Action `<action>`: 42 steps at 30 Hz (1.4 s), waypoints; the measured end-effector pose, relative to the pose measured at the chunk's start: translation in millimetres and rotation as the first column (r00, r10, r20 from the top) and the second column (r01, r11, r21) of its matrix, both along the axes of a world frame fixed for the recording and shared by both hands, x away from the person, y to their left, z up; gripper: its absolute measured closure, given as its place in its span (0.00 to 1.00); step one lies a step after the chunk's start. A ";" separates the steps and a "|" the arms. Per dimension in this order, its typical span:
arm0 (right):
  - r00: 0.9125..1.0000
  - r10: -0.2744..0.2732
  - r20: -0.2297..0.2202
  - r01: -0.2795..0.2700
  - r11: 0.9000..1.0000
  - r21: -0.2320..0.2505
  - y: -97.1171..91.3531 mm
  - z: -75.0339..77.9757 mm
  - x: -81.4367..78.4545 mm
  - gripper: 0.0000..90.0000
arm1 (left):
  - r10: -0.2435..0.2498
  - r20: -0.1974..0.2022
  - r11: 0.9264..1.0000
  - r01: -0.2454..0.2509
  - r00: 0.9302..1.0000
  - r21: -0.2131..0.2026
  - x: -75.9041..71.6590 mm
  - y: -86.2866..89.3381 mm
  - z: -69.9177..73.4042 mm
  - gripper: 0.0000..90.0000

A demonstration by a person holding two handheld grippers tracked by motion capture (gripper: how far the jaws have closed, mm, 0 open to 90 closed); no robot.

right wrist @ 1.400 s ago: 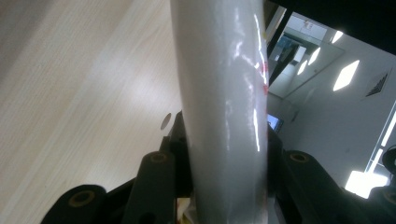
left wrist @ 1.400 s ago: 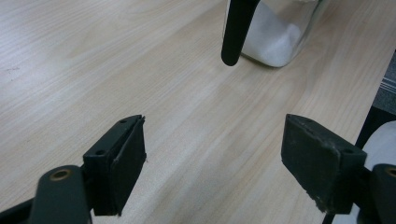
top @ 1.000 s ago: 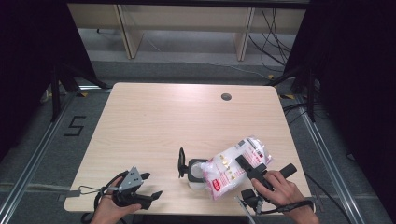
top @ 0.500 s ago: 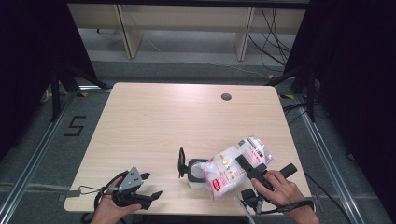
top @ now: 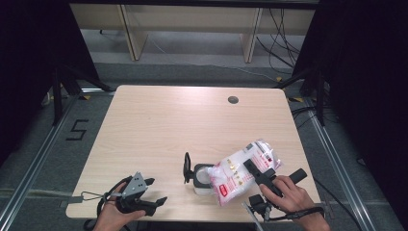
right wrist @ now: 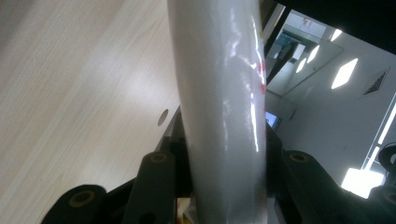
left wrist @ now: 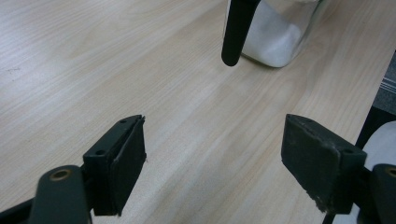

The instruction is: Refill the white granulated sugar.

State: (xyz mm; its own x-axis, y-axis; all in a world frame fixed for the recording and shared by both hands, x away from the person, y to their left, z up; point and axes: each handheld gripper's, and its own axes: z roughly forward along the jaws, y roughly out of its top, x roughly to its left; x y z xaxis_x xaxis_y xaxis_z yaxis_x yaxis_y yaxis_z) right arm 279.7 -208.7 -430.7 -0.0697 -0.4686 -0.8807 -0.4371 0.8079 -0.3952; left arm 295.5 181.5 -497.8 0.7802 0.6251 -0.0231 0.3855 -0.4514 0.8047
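- Nothing has shifted since the earlier high-view frames: both hands, the bag and the jar sit where they were, so the pour reads as a steady hold rather than a new move.
- High view: the right gripper, at the lower right of the frame, clamps a white plastic bag with red printing, tilted down and to the left so that its lower end meets the mouth of a glass jar standing near the table's front edge. A black flip lid hangs open on the jar's left side. The left gripper rests at the lower left, well apart from the jar, holding nothing.
- Left gripper view: its jaws stand wide apart over bare wood, nothing between them; the jar, with white contents, shows at the top of the frame with the dark lid in front.
- Right gripper view: the jaws are partly closed on the bag, which rises up the middle of the frame, pressed from both sides.
- Judgement: the contents are probably being tipped into the jar; stillness suggests the flow is slow or stalled, and a steeper tilt or a shake may be needed.
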 end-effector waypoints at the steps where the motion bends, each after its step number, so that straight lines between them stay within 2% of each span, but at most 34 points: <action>1: 1.000 -0.003 0.001 0.003 1.000 0.001 -0.2 -0.2 -0.3 0.76 | -0.003 0.001 1.000 0.003 1.000 0.006 0.1 0.4 0.3 0.24; 2: 1.000 -0.016 0.003 0.016 1.000 0.021 -1.4 -1.5 -1.4 0.76 | 0.001 0.002 1.000 -0.001 1.000 0.007 0.2 0.3 0.0 0.24; 9: 1.000 -0.014 -0.001 0.014 1.000 0.025 -1.3 -2.7 -1.4 0.77 | -0.007 -0.002 1.000 0.007 1.000 0.002 0.4 0.3 0.0 0.24; 11: 1.000 0.009 -0.001 -0.009 1.000 -0.003 0.4 -1.5 0.0 0.76 | -0.006 -0.003 1.000 0.006 1.000 0.003 0.3 0.5 0.0 0.24; 13: 1.000 0.005 -0.007 -0.005 1.000 -0.005 0.4 -1.8 0.1 0.77 | -0.005 -0.001 1.000 0.005 1.000 0.004 0.2 0.5 0.1 0.24; 15: 1.000 0.004 -0.011 -0.004 1.000 0.000 0.3 -2.3 0.4 0.77 | -0.014 0.004 1.000 0.014 1.000 0.009 1.0 0.6 0.1 0.24; 16: 1.000 -0.002 -0.013 0.002 1.000 0.012 -0.2 -3.2 0.1 0.77 | -0.009 0.006 1.000 0.009 1.000 0.018 1.3 0.9 0.0 0.24; 18: 1.000 -0.002 -0.020 0.002 1.000 0.016 0.1 -4.0 0.5 0.77 | 0.003 -0.005 1.000 -0.003 1.000 0.012 0.4 0.3 -0.5 0.24; 19: 1.000 -0.015 -0.023 0.016 0.999 0.042 -1.1 -5.9 -0.2 0.77 | 0.003 -0.005 1.000 -0.003 1.000 0.012 0.4 0.4 -0.5 0.24; 21: 0.999 -0.013 -0.034 0.015 0.999 0.047 -1.1 -6.3 0.3 0.77 | 0.006 -0.007 1.000 -0.006 1.000 -0.004 0.0 -0.3 -0.7 0.24; 22: 0.999 0.005 -0.034 -0.004 0.999 0.033 -0.1 -5.1 1.1 0.77 | -0.003 -0.008 1.000 0.003 1.000 0.000 -0.1 0.2 -0.2 0.24; 25: 0.997 0.010 -0.072 -0.005 0.998 0.069 -0.8 -4.8 0.2 0.77 | -0.002 -0.003 1.000 0.002 1.000 0.003 -0.1 0.6 0.2 0.24; 27: 0.995 0.029 -0.096 -0.017 0.992 0.124 -2.6 -5.8 0.7 0.77 | 0.003 -0.006 1.000 -0.003 1.000 -0.006 -0.5 0.3 0.4 0.24; 28: 0.993 0.014 -0.116 0.001 0.992 0.123 -3.3 -4.3 0.1 0.77 | 0.003 -0.004 1.000 -0.003 1.000 -0.012 -0.4 0.1 0.3 0.24; 29: 0.991 0.033 -0.131 -0.014 0.990 0.143 -4.4 -3.2 1.5 0.77 | -0.002 0.000 1.000 0.002 1.000 -0.008 -0.1 0.6 0.6 0.24; 32: 0.983 0.045 -0.177 -0.008 0.979 0.206 -10.5 -4.1 2.6 0.77 | 0.011 -0.010 1.000 -0.011 1.000 0.003 -0.5 1.4 0.5 0.24; 33: 0.981 0.047 -0.190 -0.004 0.975 0.220 -13.1 -5.0 2.8 0.77 | 0.011 -0.015 1.000 -0.012 1.000 -0.017 -1.2 0.5 0.1 0.24; 34: 0.978 0.053 -0.200 -0.005 0.972 0.235 -15.8 -5.9 3.0 0.77 | 0.006 -0.010 1.000 -0.006 1.000 -0.011 -0.8 0.9 0.2 0.24; 35: 0.973 0.050 -0.226 0.010 0.966 0.257 -19.4 -7.6 2.7 0.78 | 0.004 -0.006 1.000 -0.004 1.000 -0.003 -0.6 1.2 0.3 0.24; 36: 0.968 0.047 -0.247 0.028 0.956 0.292 -23.7 -10.2 2.1 0.78 | 0.025 -0.021 0.999 -0.025 0.999 -0.024 -1.7 -0.5 -1.1 0.24; 37: 0.966 0.063 -0.253 0.018 0.951 0.308 -27.1 -9.7 2.4 0.78 | 0.022 -0.019 1.000 -0.022 1.000 -0.010 -1.0 0.0 -1.7 0.24; 38: 0.959 0.076 -0.271 0.022 0.940 0.341 -30.5 -10.1 2.6 0.78 | 0.018 -0.020 1.000 -0.019 1.000 -0.012 -0.4 -0.6 -3.0 0.24; 39: 0.953 0.090 -0.288 0.026 0.927 0.373 -34.1 -9.8 3.0 0.78 | 0.011 -0.013 1.000 -0.011 1.000 0.011 0.6 0.0 -3.0 0.24; 40: 0.947 0.085 -0.309 0.048 0.915 0.401 -36.5 -10.2 2.9 0.78 | 0.011 -0.017 1.000 -0.011 1.000 0.006 0.2 -1.0 -3.4 0.24; 41: 0.941 0.096 -0.325 0.061 0.896 0.440 -39.3 -10.0 4.1 0.78 | 0.011 -0.020 1.000 -0.011 1.000 -0.004 0.2 -2.4 -3.9 0.24; 42: 0.931 0.100 -0.351 0.083 0.879 0.469 -41.0 -9.4 5.2 0.78 | 0.015 -0.019 1.000 -0.015 1.000 -0.009 -0.4 -3.4 -4.0 0.24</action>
State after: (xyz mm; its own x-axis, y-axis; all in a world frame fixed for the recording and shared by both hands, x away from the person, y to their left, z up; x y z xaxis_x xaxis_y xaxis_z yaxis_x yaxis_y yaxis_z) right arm 284.9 -249.7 -440.1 -0.4168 -0.0084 -0.9090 -0.4805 0.8508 0.2125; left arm 295.2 178.1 -501.8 0.7701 0.6364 -0.0438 0.4074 -0.4378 0.8015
